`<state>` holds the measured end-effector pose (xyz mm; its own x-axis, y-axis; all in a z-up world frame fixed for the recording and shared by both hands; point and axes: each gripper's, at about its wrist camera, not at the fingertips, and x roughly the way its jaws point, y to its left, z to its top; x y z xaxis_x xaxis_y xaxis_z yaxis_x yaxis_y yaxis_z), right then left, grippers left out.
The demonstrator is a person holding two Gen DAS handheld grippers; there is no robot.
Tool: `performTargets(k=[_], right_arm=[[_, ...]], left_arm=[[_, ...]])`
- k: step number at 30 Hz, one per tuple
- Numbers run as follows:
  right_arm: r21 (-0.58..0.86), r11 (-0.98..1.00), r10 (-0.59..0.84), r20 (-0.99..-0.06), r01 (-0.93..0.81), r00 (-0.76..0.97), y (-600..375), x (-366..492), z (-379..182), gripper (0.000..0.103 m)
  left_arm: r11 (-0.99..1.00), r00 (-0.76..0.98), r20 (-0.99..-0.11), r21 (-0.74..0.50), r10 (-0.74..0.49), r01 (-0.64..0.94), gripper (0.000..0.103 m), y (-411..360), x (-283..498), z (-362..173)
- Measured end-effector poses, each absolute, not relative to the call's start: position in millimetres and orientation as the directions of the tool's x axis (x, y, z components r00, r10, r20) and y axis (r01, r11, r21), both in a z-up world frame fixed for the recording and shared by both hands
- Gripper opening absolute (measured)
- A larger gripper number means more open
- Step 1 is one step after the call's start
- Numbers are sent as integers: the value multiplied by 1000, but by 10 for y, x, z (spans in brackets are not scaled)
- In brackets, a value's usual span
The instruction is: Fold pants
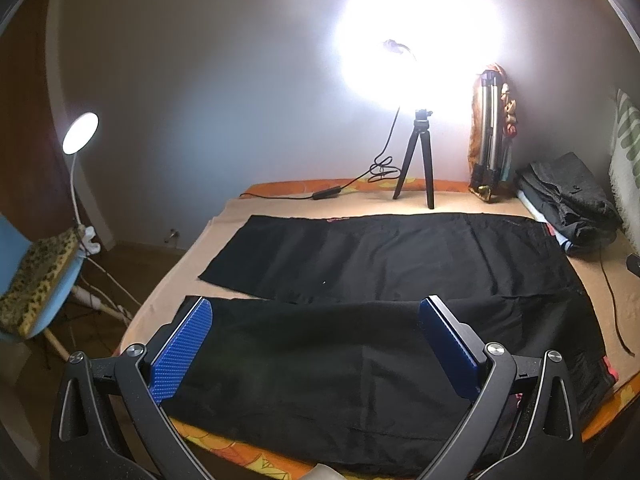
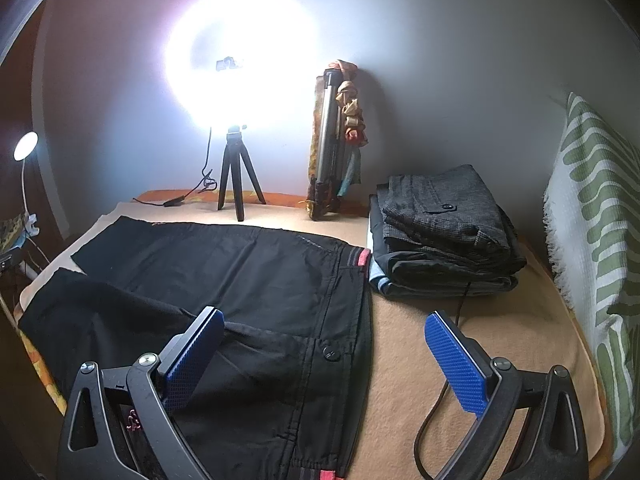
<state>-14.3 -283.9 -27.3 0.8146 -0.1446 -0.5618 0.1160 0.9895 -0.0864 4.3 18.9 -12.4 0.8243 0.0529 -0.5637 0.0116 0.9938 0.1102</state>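
Observation:
Black pants (image 1: 360,264) lie spread flat on the tan blanket (image 1: 192,260) on the bed, both legs pointing left, the waistband with its red-striped trim (image 2: 362,260) to the right. My left gripper (image 1: 316,312) is open and empty, hovering over the near leg (image 1: 320,360). My right gripper (image 2: 324,324) is open and empty above the waistband, near the button (image 2: 330,353). The pants show in the right wrist view too (image 2: 240,280).
A ring light on a small tripod (image 1: 418,156) and its cable (image 1: 320,194) stand at the back. A folded tripod (image 2: 326,152) leans on the wall. A stack of folded clothes (image 2: 444,232) sits at right, by a green-striped pillow (image 2: 592,220). A desk lamp (image 1: 80,128) and blue chair (image 1: 44,280) are left.

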Motion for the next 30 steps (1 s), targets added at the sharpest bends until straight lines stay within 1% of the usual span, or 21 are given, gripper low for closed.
performTargets(k=[5, 9, 13, 19, 23, 28, 30], right_arm=[[-94, 991, -135, -564, 99, 814, -2840, -163, -284, 102], [-102, 992, -124, -570, 80, 812, -2832, -194, -310, 101], [-111, 993, -99, -575, 42, 812, -2799, -236, -307, 100], [-130, 991, -63, -570, -14, 819, -2700, -337, -282, 100], [-135, 991, -57, -544, -20, 837, -2679, -409, -233, 100], [-100, 995, -28, -521, -29, 853, -2740, -383, -200, 100], [-105, 994, -36, -515, -21, 857, -2753, -340, -192, 101]], left_arm=[[995, 818, -574, 92, 28, 31, 103, 306, 64, -201], [998, 812, -583, 35, -17, 45, 103, 449, 75, -252], [999, 806, -591, -19, -32, 26, 103, 620, 97, -270], [999, 799, -601, -39, -22, -2, 102, 776, 87, -281], [999, 799, -601, -54, -25, -10, 102, 852, 88, -249], [999, 814, -581, -27, 0, -19, 100, 918, 74, -175], [999, 815, -579, -18, 19, -36, 99, 968, 89, -195]])
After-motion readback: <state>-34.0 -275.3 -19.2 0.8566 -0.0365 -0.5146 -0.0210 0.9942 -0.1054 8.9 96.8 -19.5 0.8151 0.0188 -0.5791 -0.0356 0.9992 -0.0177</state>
